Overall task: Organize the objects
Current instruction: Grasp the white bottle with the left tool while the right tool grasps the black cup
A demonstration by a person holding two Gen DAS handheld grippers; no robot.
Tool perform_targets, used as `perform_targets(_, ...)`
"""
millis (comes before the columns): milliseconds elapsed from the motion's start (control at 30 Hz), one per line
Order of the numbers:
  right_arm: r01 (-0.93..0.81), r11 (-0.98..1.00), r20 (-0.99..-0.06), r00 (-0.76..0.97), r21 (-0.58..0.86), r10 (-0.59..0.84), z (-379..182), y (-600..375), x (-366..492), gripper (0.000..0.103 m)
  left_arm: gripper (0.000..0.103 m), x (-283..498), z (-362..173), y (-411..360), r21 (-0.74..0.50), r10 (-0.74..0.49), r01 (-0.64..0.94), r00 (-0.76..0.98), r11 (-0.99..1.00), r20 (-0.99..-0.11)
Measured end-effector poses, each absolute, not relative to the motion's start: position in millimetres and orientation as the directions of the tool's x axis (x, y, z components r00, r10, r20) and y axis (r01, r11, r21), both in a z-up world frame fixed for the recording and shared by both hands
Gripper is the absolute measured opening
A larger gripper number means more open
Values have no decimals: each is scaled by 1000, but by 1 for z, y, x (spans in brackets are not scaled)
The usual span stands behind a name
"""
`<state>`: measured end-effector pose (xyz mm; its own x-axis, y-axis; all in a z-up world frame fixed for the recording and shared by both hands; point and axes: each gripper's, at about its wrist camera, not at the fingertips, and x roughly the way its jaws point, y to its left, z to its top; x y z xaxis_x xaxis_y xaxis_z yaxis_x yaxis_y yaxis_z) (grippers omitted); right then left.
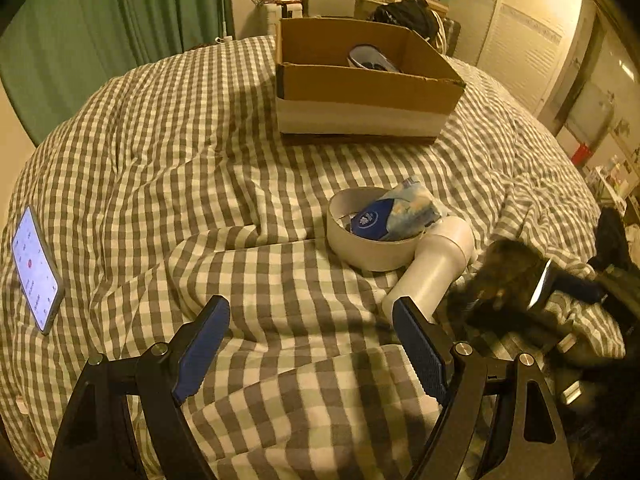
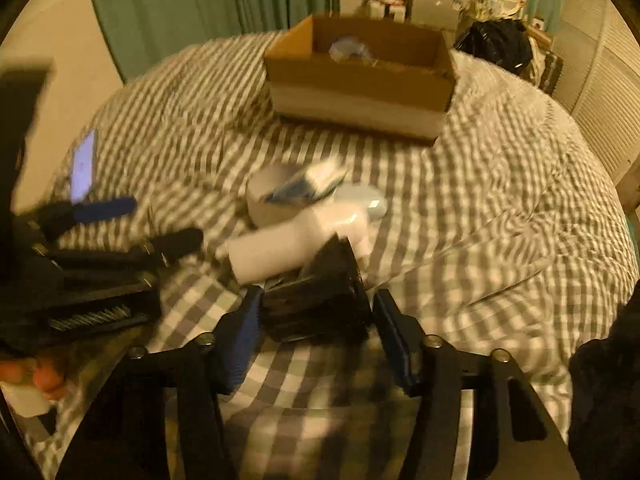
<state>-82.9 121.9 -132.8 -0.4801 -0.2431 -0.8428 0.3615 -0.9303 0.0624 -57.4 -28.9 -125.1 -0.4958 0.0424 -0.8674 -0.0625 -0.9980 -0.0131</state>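
Wallet [image 2: 316, 300] between right gripper [image 2: 316, 320] pads, jaws apart, unclamped; could slip mid-lift. Left gripper [image 1: 310, 344] apart, empty, lower frame.

Left gripper [image 1: 311, 334] gapes (nothing between); right gripper [image 2: 318, 322] brackets something dark.

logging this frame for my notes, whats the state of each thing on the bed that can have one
cardboard box: open, upright, one item inside
phone: screen lit, face up
white round container: open, blue-and-white packet resting in it
white hair dryer: lying on its side against the container
dark object: between the right hand-held gripper's fingers, contact blurred
left hand-held gripper: open, holding nothing
right hand-held gripper: grip unclear
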Motion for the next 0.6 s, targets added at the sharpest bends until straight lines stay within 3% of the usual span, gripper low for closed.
perform_targets(167,301,-952,-803,-555,50,-218,-111,155,-89,52,86,-68,-125,-2,7,54,-124,-482,-992,-875)
perform_targets(233,270,-961,-791,-575,59,-210,-106,170,-93,46,86,-73,-126,13,-6,80,-155,-474,-988,-877)
perform_targets(333,226,-971,-787,-583,78,-199,-106,190,-98,46,86,-83,-134,35,-47,140,-215,-441,-976,-886)
perform_targets(400,206,-974,-787,-583,99,-203,-106,199,-101,46,76,-89,-145,48,-32,136,-250,-409,-968,-902)
perform_targets(433,199,-974,-786,-582,107,-206,-106,202,-102,46,61,-91,-151,53,-24,131,-269,-389,-963,-912)
perform_targets(467,195,-974,-787,-582,112,-206,-107,204,-102,46,54,-92,-155,56,-16,123,-275,-378,-961,-918)
perform_targets(600,189,-974,-788,-578,124,-213,-110,209,-105,46,49,-90,-155,56,-25,137,-283,-383,-959,-914)
